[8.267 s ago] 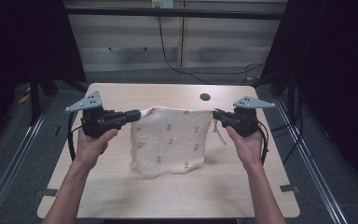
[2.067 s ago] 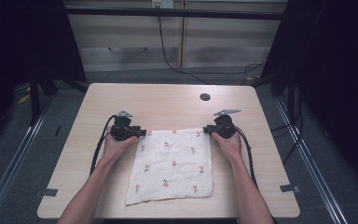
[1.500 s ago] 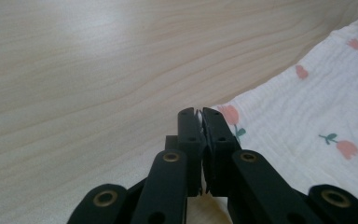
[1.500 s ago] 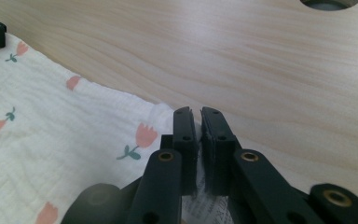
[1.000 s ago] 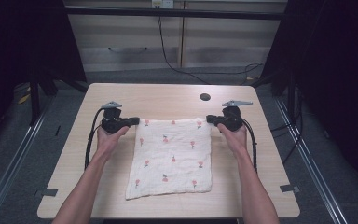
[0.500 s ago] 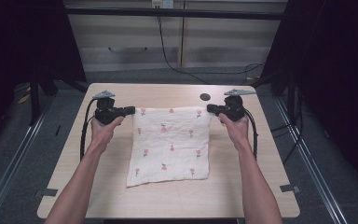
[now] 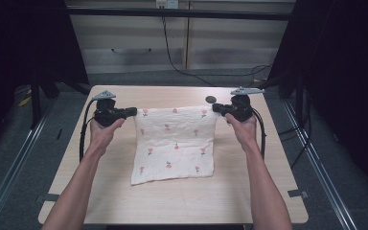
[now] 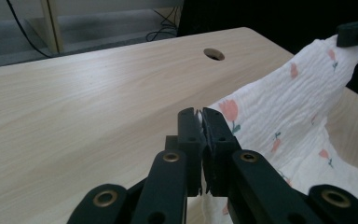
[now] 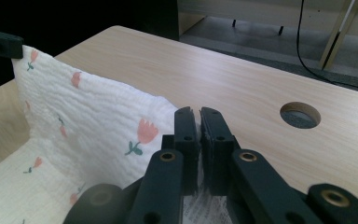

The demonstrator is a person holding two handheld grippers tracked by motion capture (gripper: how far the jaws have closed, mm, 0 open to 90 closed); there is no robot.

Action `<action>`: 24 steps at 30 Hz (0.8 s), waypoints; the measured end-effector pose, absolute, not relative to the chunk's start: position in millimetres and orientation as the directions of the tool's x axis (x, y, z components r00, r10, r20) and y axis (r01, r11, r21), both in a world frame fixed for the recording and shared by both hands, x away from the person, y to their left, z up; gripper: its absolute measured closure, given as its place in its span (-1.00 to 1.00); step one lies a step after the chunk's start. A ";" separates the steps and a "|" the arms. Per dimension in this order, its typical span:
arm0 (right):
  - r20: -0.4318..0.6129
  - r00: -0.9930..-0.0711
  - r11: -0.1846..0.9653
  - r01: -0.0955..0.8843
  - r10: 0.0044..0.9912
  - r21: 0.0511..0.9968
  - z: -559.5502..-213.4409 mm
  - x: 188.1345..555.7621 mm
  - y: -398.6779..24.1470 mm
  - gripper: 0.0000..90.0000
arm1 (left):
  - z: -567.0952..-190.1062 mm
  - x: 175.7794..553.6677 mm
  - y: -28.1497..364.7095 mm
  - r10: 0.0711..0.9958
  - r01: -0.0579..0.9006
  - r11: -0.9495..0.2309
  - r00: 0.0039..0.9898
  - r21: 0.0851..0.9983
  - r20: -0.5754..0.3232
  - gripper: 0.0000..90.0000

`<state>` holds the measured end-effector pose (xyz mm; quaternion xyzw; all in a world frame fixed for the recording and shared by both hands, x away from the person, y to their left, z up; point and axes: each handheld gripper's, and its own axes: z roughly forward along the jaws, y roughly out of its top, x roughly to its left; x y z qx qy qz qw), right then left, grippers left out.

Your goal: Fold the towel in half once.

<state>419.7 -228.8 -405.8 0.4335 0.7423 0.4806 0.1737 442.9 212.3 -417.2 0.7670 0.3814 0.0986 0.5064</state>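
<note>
A white cloth printed with small pink flowers hangs by its far edge above the wooden table, its near part lying flat. My left gripper is shut on the cloth's far left corner, and my right gripper is shut on the far right corner. In the left gripper view the jaws pinch the cloth, which stretches off to the other gripper's tip at the upper right. In the right gripper view the gripper pinches the cloth the same way.
A round cable hole sits in the table just behind the right gripper; it shows as the cable hole in the right gripper view. Cabinets and cables stand beyond the far edge. Metal floor rails run along both sides.
Both grippers have moved toward the far edge and risen, lifting the cloth's far edge off the table and dragging the cloth away from the person.
</note>
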 end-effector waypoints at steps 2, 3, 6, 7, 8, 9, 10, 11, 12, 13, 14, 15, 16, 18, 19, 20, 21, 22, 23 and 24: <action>0.162 -0.566 0.159 0.475 0.809 0.866 -405.9 416.1 -228.1 0.91 | -416.7 439.2 214.2 0.681 0.479 -0.194 0.694 0.856 -0.233 0.94; 0.160 -0.569 0.160 0.471 0.807 0.867 -405.6 414.7 -228.1 0.91 | -416.7 439.2 214.2 0.681 0.479 -0.194 0.694 0.856 -0.233 0.94; 0.150 -0.582 0.174 0.462 0.799 0.870 -404.1 408.5 -226.4 0.91 | -415.6 430.2 215.5 0.673 0.458 -0.204 0.708 0.865 -0.216 0.94; 0.148 -0.585 0.176 0.460 0.798 0.870 -404.0 406.2 -226.4 0.91 | -415.6 430.2 215.5 0.673 0.458 -0.204 0.708 0.865 -0.216 0.94; 0.149 -0.587 0.175 0.459 0.796 0.871 -404.3 403.9 -226.4 0.91 | -416.8 425.2 216.5 0.668 0.452 -0.203 0.713 0.869 -0.214 0.94; 0.149 -0.587 0.175 0.459 0.796 0.871 -404.3 403.9 -226.4 0.91 | -416.8 425.2 216.5 0.668 0.452 -0.203 0.713 0.869 -0.214 0.94; 0.148 -0.589 0.177 0.457 0.794 0.871 -404.9 401.7 -226.5 0.91 | -417.8 422.8 217.1 0.666 0.451 -0.201 0.714 0.870 -0.216 0.94; 0.154 -0.595 0.179 0.463 0.789 0.868 -408.1 396.3 -226.8 0.91 | -419.0 419.5 218.3 0.665 0.448 -0.195 0.715 0.872 -0.218 0.94; 0.154 -0.595 0.179 0.463 0.789 0.868 -408.1 396.3 -226.8 0.91 | -419.9 417.9 218.9 0.663 0.448 -0.194 0.715 0.873 -0.220 0.94; 0.155 -0.601 0.186 0.465 0.784 0.865 -411.8 392.2 -226.5 0.91 | -422.8 413.4 220.1 0.661 0.446 -0.196 0.718 0.873 -0.218 0.94; 0.153 -0.606 0.192 0.466 0.781 0.864 -413.9 390.1 -226.5 0.91 | -424.4 411.5 220.8 0.659 0.448 -0.195 0.719 0.873 -0.222 0.93; 0.157 -0.607 0.191 0.469 0.779 0.862 -415.9 388.0 -226.7 0.91 | -426.3 409.5 220.7 0.658 0.448 -0.186 0.718 0.874 -0.228 0.93; 0.160 -0.607 0.189 0.469 0.778 0.863 -417.7 386.0 -227.0 0.91 | -427.7 407.6 221.0 0.656 0.447 -0.193 0.721 0.873 -0.224 0.93; 0.163 -0.608 0.187 0.470 0.777 0.862 -420.4 382.9 -228.2 0.91 | -429.8 404.8 221.0 0.657 0.447 -0.186 0.719 0.875 -0.227 0.93; 0.166 -0.607 0.186 0.474 0.777 0.861 -421.4 382.4 -228.8 0.90 | -430.7 404.7 221.1 0.653 0.447 -0.196 0.723 0.873 -0.224 0.93; 0.166 -0.607 0.188 0.476 0.777 0.859 -422.0 382.5 -229.5 0.90 | -431.6 404.8 220.5 0.654 0.449 -0.200 0.723 0.871 -0.223 0.93; 0.164 -0.606 0.190 0.478 0.779 0.858 -422.5 383.1 -229.8 0.90 | -433.0 405.5 219.5 0.656 0.452 -0.198 0.721 0.870 -0.225 0.93; 0.167 -0.602 0.188 0.481 0.781 0.856 -423.3 384.0 -229.7 0.90 | -434.8 406.3 218.5 0.658 0.457 -0.195 0.717 0.868 -0.230 0.93; 0.167 -0.602 0.188 0.481 0.781 0.856 -423.3 384.0 -229.7 0.90 | -434.8 406.3 218.5 0.658 0.457 -0.195 0.717 0.868 -0.230 0.93; 0.171 -0.599 0.188 0.489 0.782 0.852 -426.4 386.9 -229.0 0.90 | -439.0 410.5 216.3 0.667 0.468 -0.207 0.709 0.859 -0.226 0.93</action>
